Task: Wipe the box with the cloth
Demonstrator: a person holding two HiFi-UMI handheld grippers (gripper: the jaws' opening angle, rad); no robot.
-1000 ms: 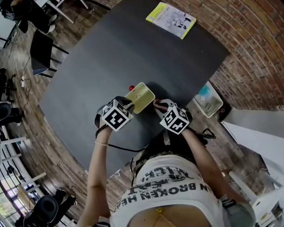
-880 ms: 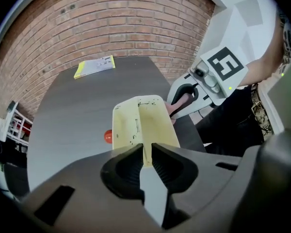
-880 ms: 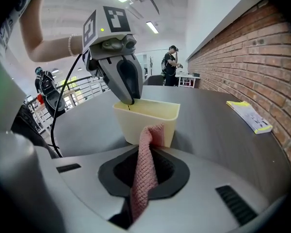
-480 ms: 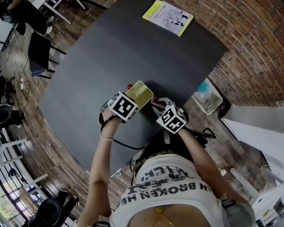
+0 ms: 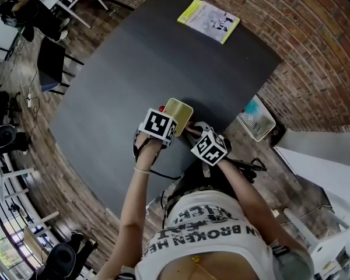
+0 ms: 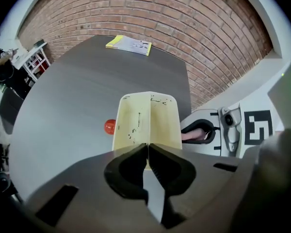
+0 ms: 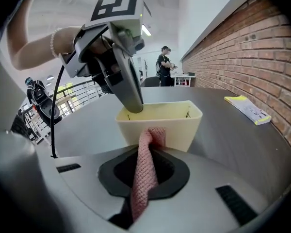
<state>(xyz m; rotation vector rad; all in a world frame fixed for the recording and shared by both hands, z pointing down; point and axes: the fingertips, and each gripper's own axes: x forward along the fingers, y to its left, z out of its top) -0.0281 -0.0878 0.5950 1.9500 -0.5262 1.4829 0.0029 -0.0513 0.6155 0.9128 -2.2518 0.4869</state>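
On the dark table [image 5: 122,69], left gripper [image 6: 148,148] just closed on the yellow box [image 6: 145,118] rim, right gripper [image 7: 150,147] clamped on pink cloth [image 7: 143,178] touching the box

Cannot see the stretch of the box's [image 6: 146,120] near wall where the left gripper [image 6: 148,148] has just been closing on it: covered by the jaws, with only a sliver showing between them. In the head view, cannot make out either gripper's jaws under the marker cubes, and can see only a pink edge of the cloth [image 7: 144,174]. Cannot follow the cloth's lower end into the right gripper [image 7: 146,147]. Cannot see the whole red ball [image 5: 161,108] from above. Cannot read the booklet's [image 5: 209,21] print: too small.
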